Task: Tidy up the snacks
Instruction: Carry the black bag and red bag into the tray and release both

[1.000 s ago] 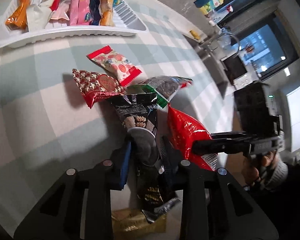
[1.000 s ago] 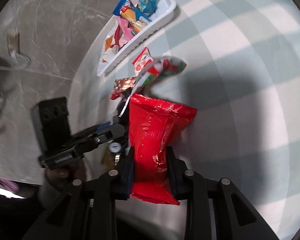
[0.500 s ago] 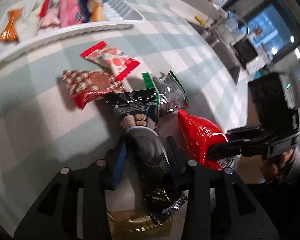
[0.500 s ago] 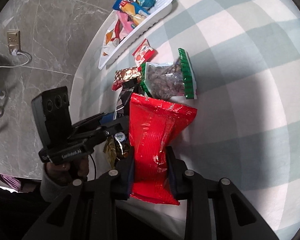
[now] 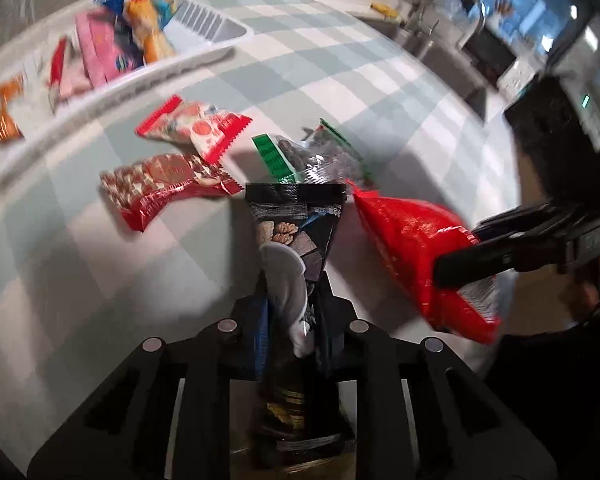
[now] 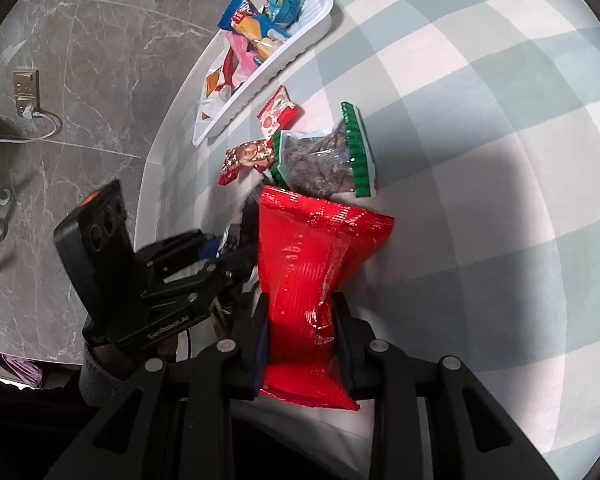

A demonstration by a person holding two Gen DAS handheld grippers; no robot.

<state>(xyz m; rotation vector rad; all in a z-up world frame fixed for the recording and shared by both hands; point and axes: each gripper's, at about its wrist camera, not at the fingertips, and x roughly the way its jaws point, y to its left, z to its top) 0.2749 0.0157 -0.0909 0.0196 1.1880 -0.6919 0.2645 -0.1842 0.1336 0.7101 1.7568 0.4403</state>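
Checked tablecloth (image 6: 480, 92): left gripper (image 5: 290, 316) just closed on limp black foil packet (image 5: 296, 220); right gripper (image 6: 302, 330) pinches crinkly red bag (image 6: 316, 248) (light, slippery) mid-body.

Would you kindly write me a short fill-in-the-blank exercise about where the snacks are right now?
1. The right tool is shut on the ____ packet.
2. The left tool grips a ____ packet.
3. Sorted snacks lie in the ____ tray.
4. The clear bag of dark snacks has ____ ends.

Missing words: red; black; white; green
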